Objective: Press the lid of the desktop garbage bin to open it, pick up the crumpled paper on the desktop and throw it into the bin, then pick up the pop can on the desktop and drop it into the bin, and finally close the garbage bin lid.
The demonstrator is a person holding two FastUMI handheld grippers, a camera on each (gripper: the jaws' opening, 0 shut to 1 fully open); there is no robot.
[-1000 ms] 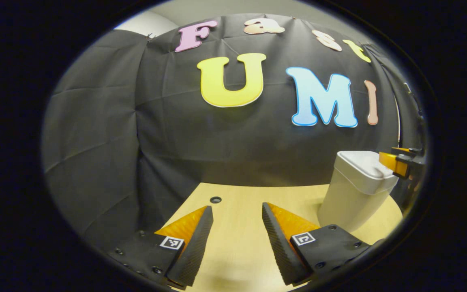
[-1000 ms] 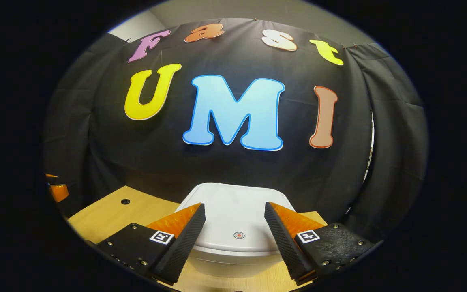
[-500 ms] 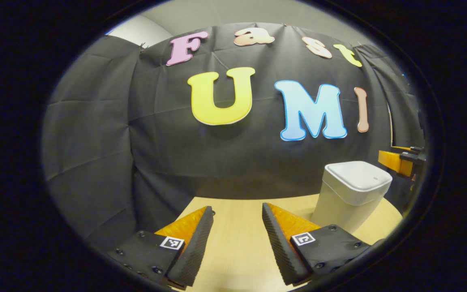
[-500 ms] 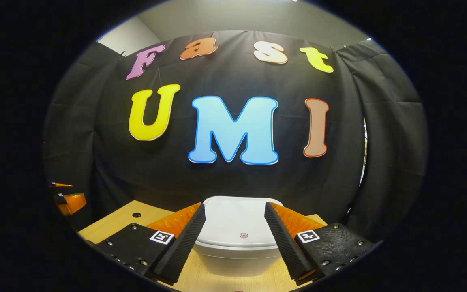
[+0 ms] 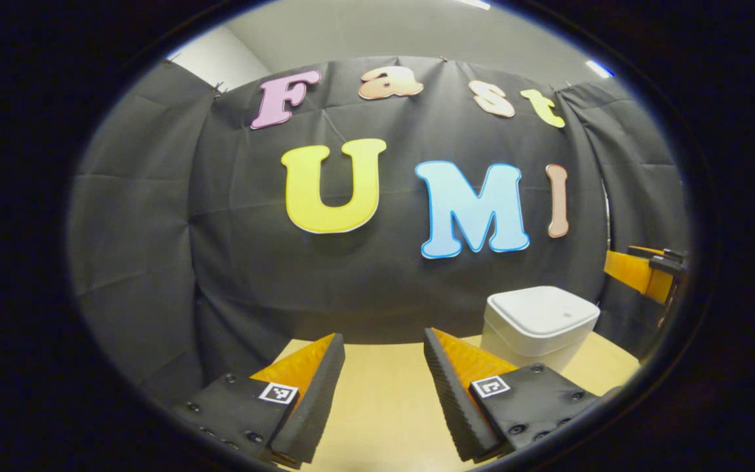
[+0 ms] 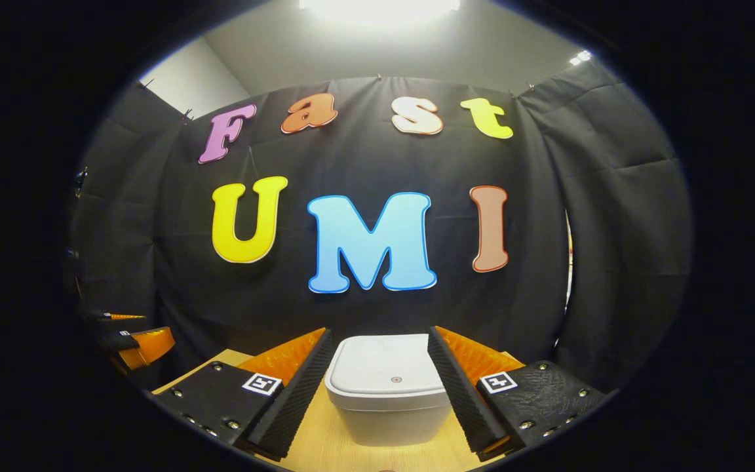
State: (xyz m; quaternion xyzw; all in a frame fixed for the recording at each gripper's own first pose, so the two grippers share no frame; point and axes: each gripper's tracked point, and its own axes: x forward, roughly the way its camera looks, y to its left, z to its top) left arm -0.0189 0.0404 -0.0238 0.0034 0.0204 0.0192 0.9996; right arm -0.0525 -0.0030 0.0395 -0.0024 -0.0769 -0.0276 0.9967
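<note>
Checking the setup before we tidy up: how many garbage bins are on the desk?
1. The garbage bin, lid down, stands on the desk straight ahead of the right gripper. Others could be out of frame.

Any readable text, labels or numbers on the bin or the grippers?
No readable words or numbers.
On the garbage bin lid: just a small round mark, no text.
On the left gripper: square coded tags, no characters.
On the right gripper: patterned squares likewise, no characters.

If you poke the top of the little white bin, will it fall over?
Probably not. The bin looks squat, sitting flat on the wooden table. It looks like light plastic, so a hard sideways poke might slide it. The closed lid probably gives under a press at its small round mark.
</note>
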